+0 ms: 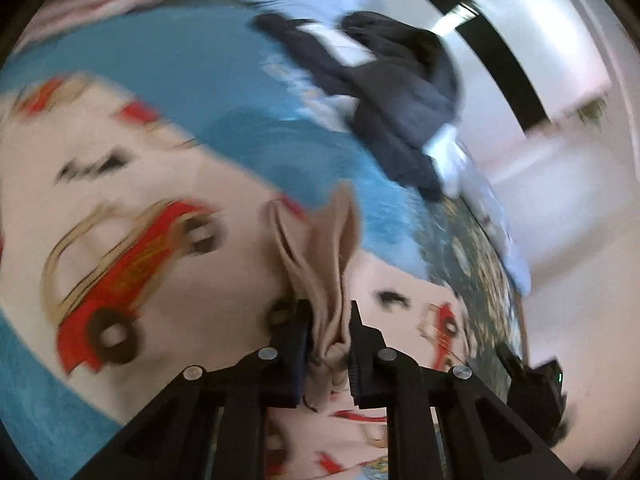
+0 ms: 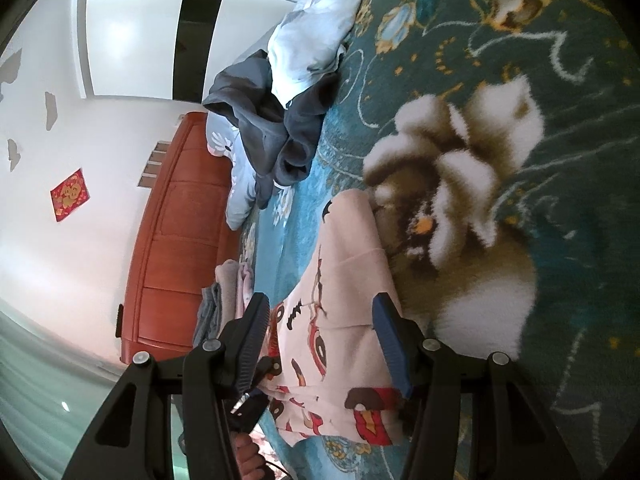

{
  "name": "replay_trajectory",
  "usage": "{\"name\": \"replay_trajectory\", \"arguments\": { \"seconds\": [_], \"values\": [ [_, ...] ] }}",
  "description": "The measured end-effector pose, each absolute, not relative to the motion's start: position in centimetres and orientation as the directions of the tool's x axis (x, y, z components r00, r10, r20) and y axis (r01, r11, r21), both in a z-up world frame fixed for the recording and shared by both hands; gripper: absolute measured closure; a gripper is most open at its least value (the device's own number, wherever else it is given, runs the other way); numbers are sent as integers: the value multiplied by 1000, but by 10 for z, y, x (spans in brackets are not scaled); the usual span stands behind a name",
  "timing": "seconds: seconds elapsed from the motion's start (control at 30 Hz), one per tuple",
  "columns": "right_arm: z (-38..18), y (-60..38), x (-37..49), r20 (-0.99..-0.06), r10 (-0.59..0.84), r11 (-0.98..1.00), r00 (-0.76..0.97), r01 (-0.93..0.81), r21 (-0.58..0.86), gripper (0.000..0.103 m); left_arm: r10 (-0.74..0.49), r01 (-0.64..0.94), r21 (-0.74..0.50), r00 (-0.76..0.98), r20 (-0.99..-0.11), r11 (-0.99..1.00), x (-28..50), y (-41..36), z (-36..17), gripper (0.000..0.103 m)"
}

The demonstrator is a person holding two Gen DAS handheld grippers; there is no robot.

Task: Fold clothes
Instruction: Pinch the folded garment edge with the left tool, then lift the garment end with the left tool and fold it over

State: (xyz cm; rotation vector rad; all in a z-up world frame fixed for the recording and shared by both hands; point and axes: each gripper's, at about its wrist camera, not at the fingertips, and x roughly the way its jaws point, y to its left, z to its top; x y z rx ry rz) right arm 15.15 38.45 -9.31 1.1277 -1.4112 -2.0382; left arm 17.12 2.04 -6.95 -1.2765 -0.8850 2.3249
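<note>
We see two tools at work on one bed (image 2: 540,240). The left tool (image 1: 330,316) is pinching a bunched fold of one pale garment with red car prints (image 1: 132,184), its two fingers (image 1: 294,332) pressed on the cloth. The garment lies spread on the teal floral blanket (image 2: 460,32). The right tool (image 2: 320,312) stands spread, the same garment lying below and between its fingers, with nothing gripped. Further up the bed we count one dark grey garment (image 2: 256,120) heaped beside light floral bedding (image 2: 316,40), and one small stack of folded clothes (image 2: 228,292) near the red-brown headboard (image 2: 176,248).
</note>
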Motion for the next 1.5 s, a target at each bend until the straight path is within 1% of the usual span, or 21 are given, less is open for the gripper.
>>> {"name": "replay_trajectory", "arguments": {
  "seconds": [0.1, 0.2, 0.23, 0.27, 0.33, 0.37, 0.4, 0.47, 0.5, 0.6, 0.67, 0.73, 0.87, 0.97, 1.1, 1.2, 1.23, 1.27, 1.33, 1.5],
  "values": [
    [-94, 389, 152, -391, -705, -401, -592, -121, 908, 48, 726, -138, -784, -501, -472, -605, 167, 33, -46, 87],
    [-91, 394, 154, -400, -692, -412, -601, -126, 903, 48, 810, -197, -881, -515, -280, -429, 170, 16, -33, 87],
    [-90, 397, 156, -401, -686, -414, -607, -128, 901, 48, 801, -191, -882, -530, -277, -432, 171, 10, -35, 87],
    [-89, 401, 157, -403, -679, -416, -614, -131, 900, 48, 758, -143, -855, -551, -349, -498, 171, 3, -46, 87],
    [-87, 407, 159, -406, -666, -419, -626, -136, 898, 48, 634, 45, -767, -533, -561, -640, 169, -13, -84, 86],
    [-86, 410, 160, -409, -659, -423, -632, -139, 896, 48, 608, 116, -747, -507, -611, -654, 170, -21, -105, 86],
    [-86, 411, 160, -414, -653, -430, -634, -140, 892, 48, 618, 137, -762, -504, -604, -633, 172, -27, -114, 87],
    [-83, 409, 160, -419, -652, -440, -632, -134, 888, 48, 650, 147, -806, -517, -557, -573, 175, -35, -124, 87],
    [-81, 404, 159, -414, -663, -444, -624, -118, 888, 48, 647, 141, -802, -519, -559, -580, 175, -35, -123, 87],
    [-67, 380, 155, -401, -701, -474, -589, -35, 880, 48, 605, 105, -746, -516, -606, -658, 174, -25, -115, 86],
    [-56, 362, 153, -388, -731, -495, -561, 46, 867, 48, 598, 93, -739, -524, -606, -668, 176, -24, -115, 86],
    [-51, 341, 149, -396, -754, -519, -524, 106, 848, 48, 594, 84, -735, -531, -605, -673, 178, -24, -115, 85],
    [-68, 328, 145, -462, -741, -556, -487, 61, 829, 48, 592, 66, -732, -541, -597, -678, 178, -26, -114, 84],
    [-76, 343, 146, -516, -677, -606, -524, 0, 795, 48, 587, 47, -724, -550, -594, -688, 178, -23, -114, 83],
    [-85, 361, 150, -483, -708, -556, -516, -14, 831, 48, 602, 46, -741, -551, -578, -670, 181, -26, -115, 83],
    [-84, 356, 150, -503, -692, -582, -519, -11, 813, 48, 609, 58, -756, -553, -568, -652, 184, -31, -114, 83],
    [-84, 355, 150, -509, -688, -589, -518, -12, 808, 48, 605, 60, -758, -562, -563, -650, 187, -33, -111, 80],
    [-83, 354, 151, -509, -688, -589, -517, -11, 808, 48, 599, 58, -759, -576, -556, -648, 191, -37, -107, 79],
    [-82, 353, 152, -509, -689, -589, -516, -9, 808, 48, 573, 70, -760, -613, -544, -646, 200, -48, -100, 68],
    [-83, 354, 153, -496, -698, -572, -516, -15, 820, 48, 409, 197, -752, -739, -535, -629, 232, -107, -84, 65]
  ]
}}
